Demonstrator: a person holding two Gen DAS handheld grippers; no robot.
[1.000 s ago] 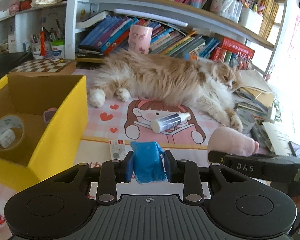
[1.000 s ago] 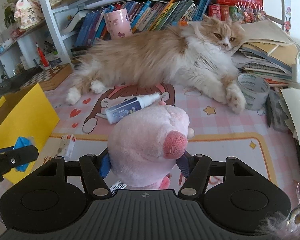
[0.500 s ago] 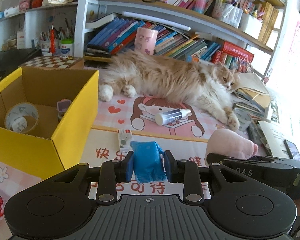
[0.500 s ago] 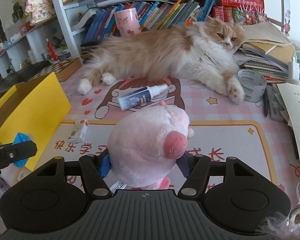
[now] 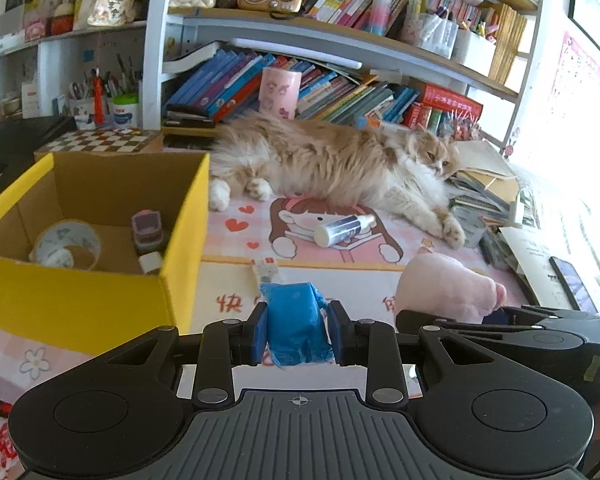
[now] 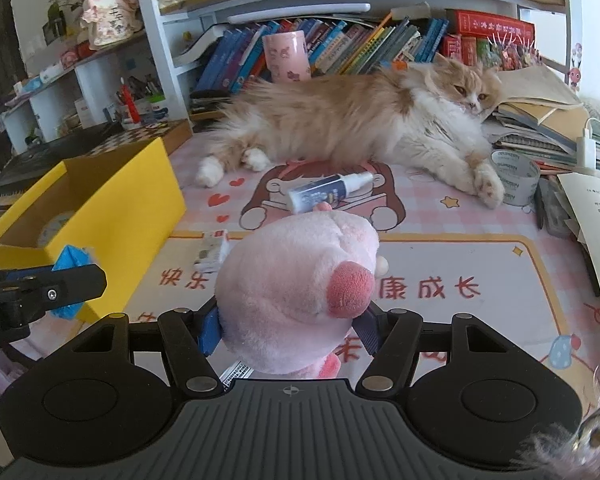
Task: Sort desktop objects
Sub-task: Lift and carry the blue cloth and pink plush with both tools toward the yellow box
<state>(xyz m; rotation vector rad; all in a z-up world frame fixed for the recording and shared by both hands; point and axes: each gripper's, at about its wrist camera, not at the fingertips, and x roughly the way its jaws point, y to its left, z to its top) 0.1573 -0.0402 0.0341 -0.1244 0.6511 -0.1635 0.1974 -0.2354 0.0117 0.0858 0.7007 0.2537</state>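
Observation:
My left gripper is shut on a blue packet and holds it above the pink mat, just right of the yellow box. The box holds a tape roll and small items. My right gripper is shut on a pink plush pig, also seen in the left wrist view. A spray bottle and a small white packet lie on the mat.
A long-haired cat lies across the back of the mat. A grey tape roll, papers and stacked books crowd the right side. Bookshelves stand behind. A chessboard box sits behind the yellow box.
Both grippers have pulled back and risen, still holding their objects. The yellow box now shows more of its inside.

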